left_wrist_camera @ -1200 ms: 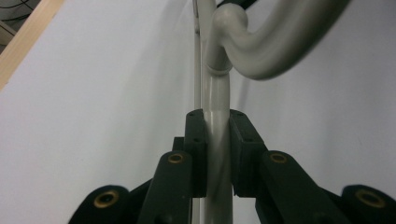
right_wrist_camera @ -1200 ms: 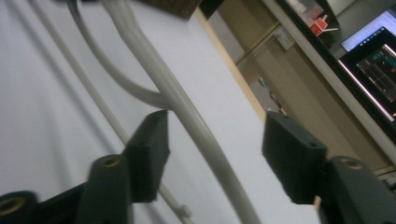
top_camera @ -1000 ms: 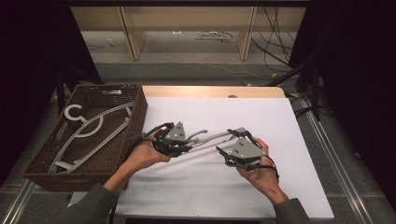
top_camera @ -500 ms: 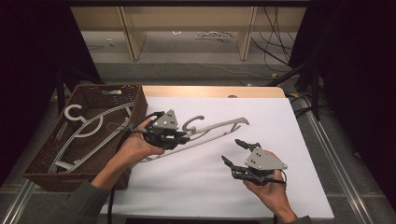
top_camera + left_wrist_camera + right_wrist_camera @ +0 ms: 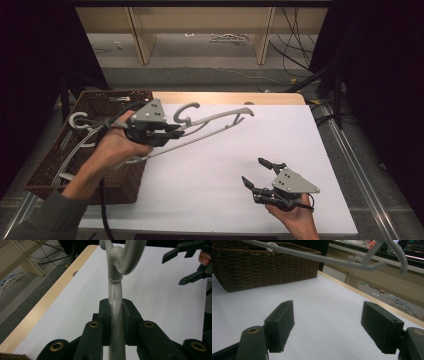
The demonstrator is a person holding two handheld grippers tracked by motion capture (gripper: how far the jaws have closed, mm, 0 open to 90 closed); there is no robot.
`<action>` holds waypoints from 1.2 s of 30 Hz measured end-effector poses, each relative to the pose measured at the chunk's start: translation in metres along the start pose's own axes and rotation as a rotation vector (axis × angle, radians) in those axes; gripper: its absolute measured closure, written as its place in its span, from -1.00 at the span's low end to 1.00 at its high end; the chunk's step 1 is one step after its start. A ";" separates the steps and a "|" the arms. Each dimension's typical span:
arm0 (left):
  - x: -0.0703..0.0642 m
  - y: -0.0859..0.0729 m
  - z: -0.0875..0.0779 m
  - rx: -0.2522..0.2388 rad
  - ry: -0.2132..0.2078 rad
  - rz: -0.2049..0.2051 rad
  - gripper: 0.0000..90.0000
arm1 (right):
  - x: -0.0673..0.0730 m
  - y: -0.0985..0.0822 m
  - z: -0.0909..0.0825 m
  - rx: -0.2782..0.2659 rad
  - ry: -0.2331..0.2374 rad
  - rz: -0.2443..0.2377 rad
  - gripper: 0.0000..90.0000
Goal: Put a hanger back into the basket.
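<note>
A grey plastic hanger [image 5: 220,120] hangs tilted in the air above the white table top [image 5: 215,175], its hook [image 5: 187,112] pointing up. My left gripper [image 5: 175,132] is shut on it near the neck; in the left gripper view the black pads [image 5: 105,315] squeeze the grey stem [image 5: 115,312] below the hook [image 5: 122,260]. My right gripper [image 5: 252,170] sits low at the front right, apart from the hanger. Its jaws have just been opening, and nothing lies between its pads [image 5: 279,325]. The hanger [image 5: 324,258] crosses high over them.
A brown wicker basket [image 5: 115,97] stands at the table's left edge and holds another grey hanger [image 5: 80,122]. In the right gripper view the basket [image 5: 262,265] is at the far left. A wooden strip [image 5: 225,97] borders the table's far edge, with shelving and cables beyond.
The right gripper has come off the hanger's right end and drawn back to the front right. The left hand has lifted the hanger and carried it toward the basket.
</note>
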State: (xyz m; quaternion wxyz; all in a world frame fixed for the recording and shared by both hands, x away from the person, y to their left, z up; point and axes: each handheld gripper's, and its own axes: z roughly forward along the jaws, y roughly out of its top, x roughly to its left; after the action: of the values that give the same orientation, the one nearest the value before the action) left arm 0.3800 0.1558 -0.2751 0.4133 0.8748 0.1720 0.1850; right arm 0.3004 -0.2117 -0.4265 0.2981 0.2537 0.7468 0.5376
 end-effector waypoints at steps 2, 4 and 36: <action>0.006 -0.002 -0.010 -0.007 0.027 -0.015 0.76 | 0.000 -0.001 -0.002 0.004 0.003 0.007 -0.40; 0.012 -0.005 -0.018 -0.010 0.049 -0.029 0.76 | 0.001 -0.001 -0.003 0.007 0.007 0.019 -0.41; 0.086 -0.093 -0.064 0.002 0.250 -0.260 0.76 | 0.007 -0.008 -0.016 0.024 0.022 0.099 -0.65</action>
State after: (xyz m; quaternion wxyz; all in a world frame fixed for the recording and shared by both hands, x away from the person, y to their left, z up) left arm 0.4111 0.2931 -0.2950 0.4085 0.8158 0.3339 0.2371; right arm 0.2836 -0.2195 -0.4319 0.2598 0.2882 0.7429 0.5455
